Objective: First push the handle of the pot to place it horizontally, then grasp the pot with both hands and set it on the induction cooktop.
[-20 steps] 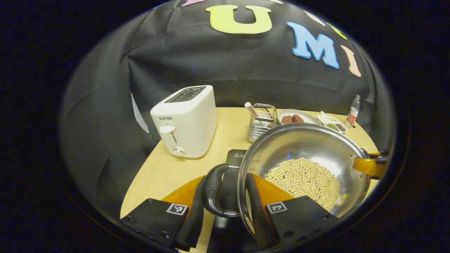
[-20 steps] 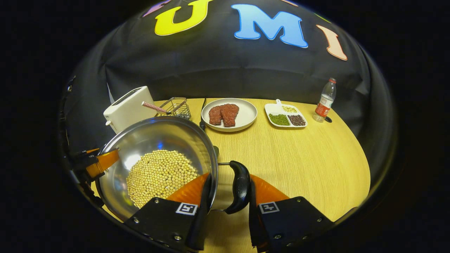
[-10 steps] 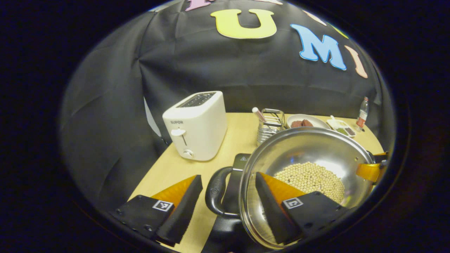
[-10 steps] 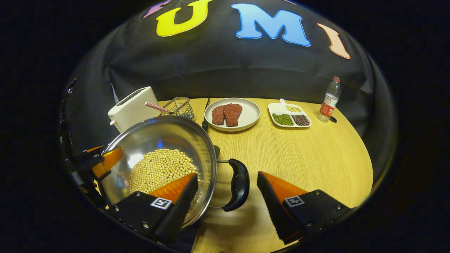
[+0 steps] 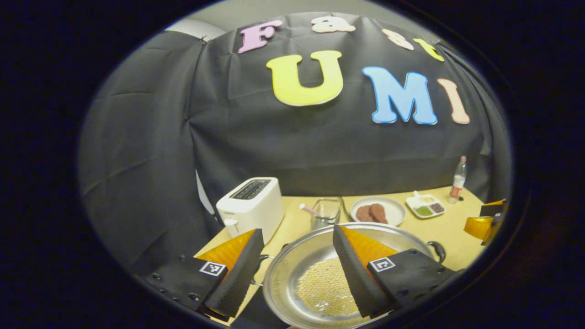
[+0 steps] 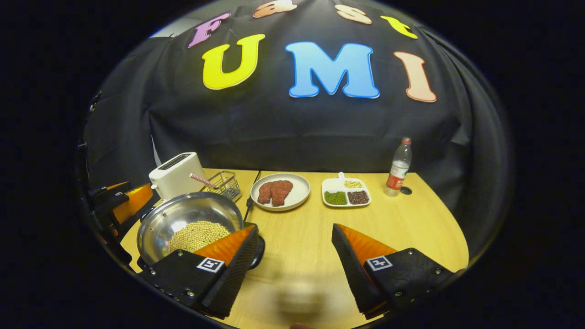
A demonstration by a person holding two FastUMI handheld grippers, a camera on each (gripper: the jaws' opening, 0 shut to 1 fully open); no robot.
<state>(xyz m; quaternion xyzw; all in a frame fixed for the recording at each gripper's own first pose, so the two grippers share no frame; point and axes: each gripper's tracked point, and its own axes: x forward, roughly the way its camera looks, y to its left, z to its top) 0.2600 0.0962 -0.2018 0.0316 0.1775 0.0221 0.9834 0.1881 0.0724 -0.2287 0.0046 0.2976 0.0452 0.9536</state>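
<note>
The pot (image 6: 189,226) full of beans is sitting near the left edge of the worktop (image 6: 365,219). I think it is on the cooktop, but the pot is hiding it, so the job is looking almost done. Just behind the pot, the toaster (image 6: 176,176) and plate (image 6: 299,194) are waiting. The left tool (image 5: 297,267) is hanging above the pot, fingers spread wide, holding nothing. The right tool (image 6: 292,262) is hanging beside the pot, spread wide too. A second ago both tools were pinching the pot's handles. Now they are letting go and pulling up and away.
</note>
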